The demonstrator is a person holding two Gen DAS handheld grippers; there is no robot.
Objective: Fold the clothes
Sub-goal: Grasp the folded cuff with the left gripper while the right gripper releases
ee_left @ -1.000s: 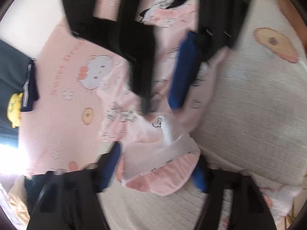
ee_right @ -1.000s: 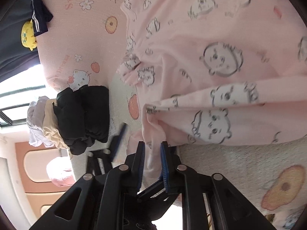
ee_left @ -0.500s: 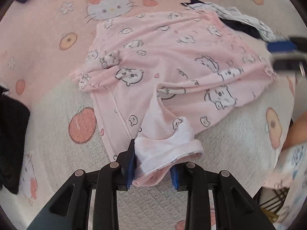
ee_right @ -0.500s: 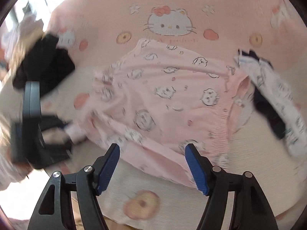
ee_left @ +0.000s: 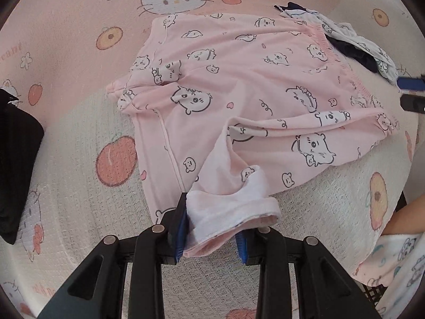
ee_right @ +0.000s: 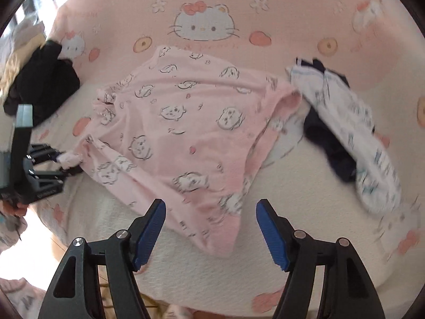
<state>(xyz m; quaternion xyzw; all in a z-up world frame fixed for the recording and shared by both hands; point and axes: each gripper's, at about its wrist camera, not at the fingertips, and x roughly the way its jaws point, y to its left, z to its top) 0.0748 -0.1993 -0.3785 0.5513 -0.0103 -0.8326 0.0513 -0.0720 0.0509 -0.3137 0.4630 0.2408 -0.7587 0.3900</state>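
The pants (ee_left: 239,101) are lying spread out in the middle of the blanket (ee_right: 305,252). The blanket is showing the words "Sweet Dream" at its far edge. The left claw (ee_left: 212,228) is squeezing a white cuff (ee_left: 231,210) of the pants. The right claw (ee_right: 211,228) is hanging wide open over the near hem, touching nothing. A blue-white cloth (ee_right: 345,133) is lying just beside the pants.
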